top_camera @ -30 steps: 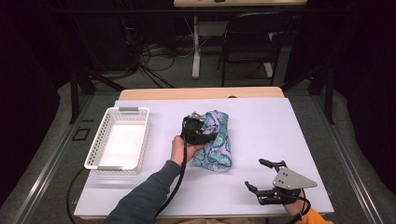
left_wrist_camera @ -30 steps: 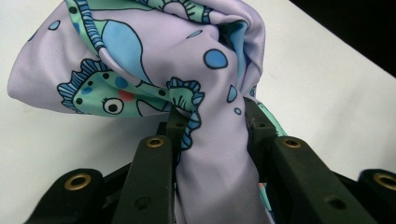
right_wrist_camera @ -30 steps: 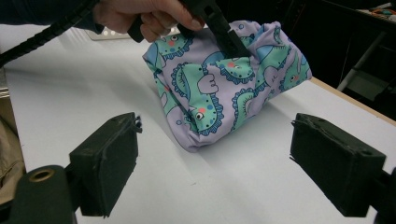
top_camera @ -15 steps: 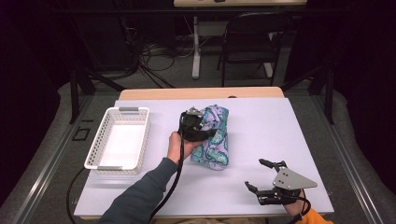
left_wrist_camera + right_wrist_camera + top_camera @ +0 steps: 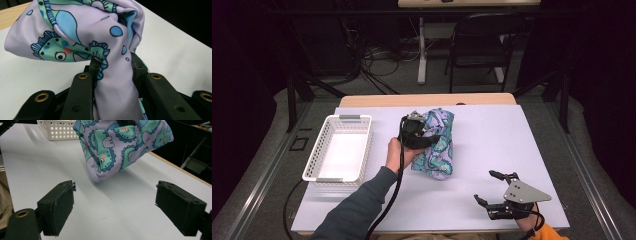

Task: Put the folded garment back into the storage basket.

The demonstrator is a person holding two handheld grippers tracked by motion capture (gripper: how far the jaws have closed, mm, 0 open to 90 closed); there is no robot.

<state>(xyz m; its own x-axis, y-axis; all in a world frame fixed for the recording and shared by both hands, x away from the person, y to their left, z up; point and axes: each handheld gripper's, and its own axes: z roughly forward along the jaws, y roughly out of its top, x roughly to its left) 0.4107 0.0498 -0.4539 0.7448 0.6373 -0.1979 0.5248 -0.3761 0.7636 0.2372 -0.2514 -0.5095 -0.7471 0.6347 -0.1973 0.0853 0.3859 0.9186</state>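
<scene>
The left tool point(image 5: 416, 131) grips a bunched fold of the cloth point(image 5: 437, 145) between its jaws, holding one end off the counter point(image 5: 492, 135) — the cloth sits near the counter's middle, with the white basket point(image 5: 339, 150) at its 9 o'clock. The right tool point(image 5: 502, 192) rests near the counter's front edge, at about 5 o'clock from the cloth — jaws wide and holding nothing.

the bench point(image 5: 492, 145) lies bare between the patterned cloth point(image 5: 439, 145) and the right tool point(image 5: 494, 189), so the way is open there. left of the cloth, the white basket point(image 5: 338, 150) blocks that side.
</scene>
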